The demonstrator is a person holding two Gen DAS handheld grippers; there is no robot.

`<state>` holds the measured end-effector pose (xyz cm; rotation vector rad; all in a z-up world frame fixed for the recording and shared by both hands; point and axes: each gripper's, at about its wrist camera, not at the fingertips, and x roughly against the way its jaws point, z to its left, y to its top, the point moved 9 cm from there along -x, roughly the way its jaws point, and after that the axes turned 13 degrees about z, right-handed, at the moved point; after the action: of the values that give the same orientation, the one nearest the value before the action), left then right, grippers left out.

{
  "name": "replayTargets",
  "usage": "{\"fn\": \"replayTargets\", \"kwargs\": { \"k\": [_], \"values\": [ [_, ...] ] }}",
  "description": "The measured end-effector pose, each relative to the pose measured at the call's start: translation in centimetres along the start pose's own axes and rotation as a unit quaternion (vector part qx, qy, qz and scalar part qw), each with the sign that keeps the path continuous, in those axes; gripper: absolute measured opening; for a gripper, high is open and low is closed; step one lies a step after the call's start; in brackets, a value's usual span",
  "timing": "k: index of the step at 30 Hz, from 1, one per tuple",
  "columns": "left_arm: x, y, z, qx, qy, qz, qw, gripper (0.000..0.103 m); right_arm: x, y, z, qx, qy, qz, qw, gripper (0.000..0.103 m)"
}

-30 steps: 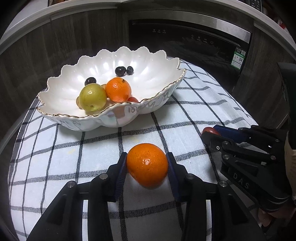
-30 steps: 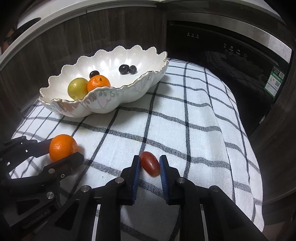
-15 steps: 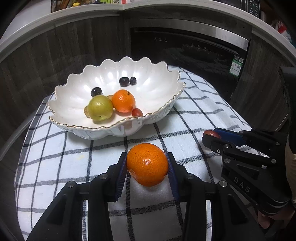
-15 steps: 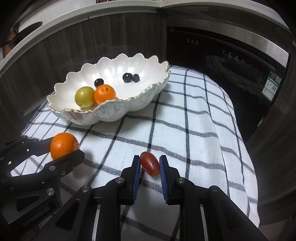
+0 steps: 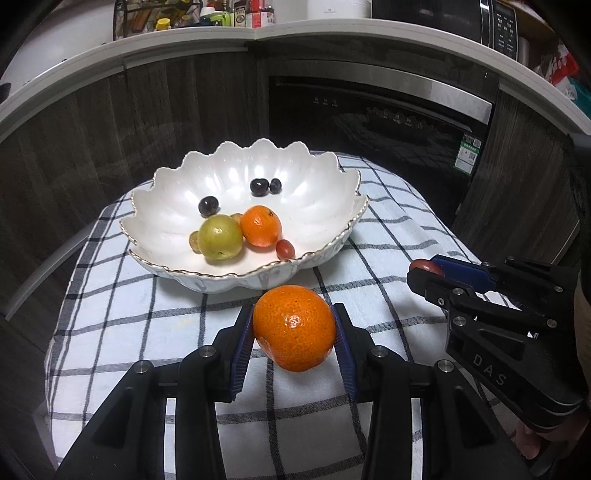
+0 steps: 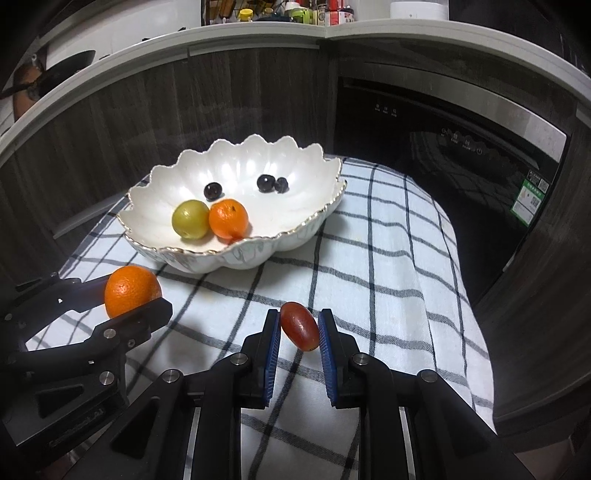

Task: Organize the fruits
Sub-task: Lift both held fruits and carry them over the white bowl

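Note:
My left gripper (image 5: pixel 294 328) is shut on an orange mandarin (image 5: pixel 294 326), lifted above the checked cloth (image 5: pixel 110 314), in front of the white scalloped bowl (image 5: pixel 332 206). My right gripper (image 6: pixel 298 326) is shut on a small red grape tomato (image 6: pixel 299 325), also held off the cloth. In the bowl lie a green fruit (image 5: pixel 220 237), another mandarin (image 5: pixel 260 226), a small red tomato (image 5: pixel 285 248) and three dark grapes (image 5: pixel 258 186). In the right wrist view the left gripper (image 6: pixel 136 295) with its mandarin (image 6: pixel 132 286) sits at the left, near the bowl (image 6: pixel 314 218).
The cloth-covered table drops off at the right (image 6: pixel 469 314) and at the back. Behind it stand dark wood cabinet fronts (image 5: pixel 166 118) and a black built-in appliance (image 5: pixel 388 122). A countertop above carries bottles and jars (image 5: pixel 221 14). A hand (image 5: pixel 532 443) holds the right gripper.
Both grippers have risen with their fruit still held. The bowl now sits lower in each view and more of the countertop above shows.

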<state>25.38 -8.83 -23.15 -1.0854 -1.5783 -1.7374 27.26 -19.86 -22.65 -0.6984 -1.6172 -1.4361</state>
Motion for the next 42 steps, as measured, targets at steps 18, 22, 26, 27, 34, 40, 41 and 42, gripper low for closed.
{"fn": "replayTargets", "kwargs": {
  "k": [18, 22, 26, 27, 34, 40, 41, 42],
  "values": [
    [2.2, 3.0, 3.8, 0.027, 0.017, -0.020, 0.9993, 0.041, 1.7, 4.1, 1.9, 0.011, 0.007, -0.025, 1.000, 0.022],
    [2.2, 4.3, 4.7, 0.028, 0.021, -0.025, 0.9991, 0.041, 1.8, 5.5, 2.1, 0.011, 0.010, -0.032, 0.999, 0.022],
    [2.0, 5.4, 5.8, 0.031, 0.025, -0.029, 0.9988, 0.041, 1.7, 7.0, 2.2, 0.010, 0.011, -0.038, 0.999, 0.022],
    [1.9, 5.7, 6.1, 0.033, 0.026, -0.030, 0.9987, 0.041, 1.7, 7.4, 2.2, 0.010, 0.011, -0.039, 0.999, 0.022],
    [1.1, 7.4, 7.9, 0.037, 0.033, -0.033, 0.9982, 0.041, 0.8, 9.6, 2.6, 0.006, 0.012, -0.043, 0.999, 0.022],
    [0.2, 8.5, 9.3, 0.041, 0.038, -0.031, 0.9980, 0.041, -0.3, 11.0, 3.0, 0.001, 0.017, -0.040, 0.999, 0.022],
    [0.1, 8.7, 9.5, 0.042, 0.038, -0.032, 0.9979, 0.041, -0.5, 11.3, 3.0, 0.000, 0.017, -0.040, 0.999, 0.022],
    [-0.1, 8.9, 9.7, 0.043, 0.038, -0.032, 0.9978, 0.041, -0.7, 11.4, 3.1, 0.000, 0.017, -0.040, 0.999, 0.022]
  ]
}}
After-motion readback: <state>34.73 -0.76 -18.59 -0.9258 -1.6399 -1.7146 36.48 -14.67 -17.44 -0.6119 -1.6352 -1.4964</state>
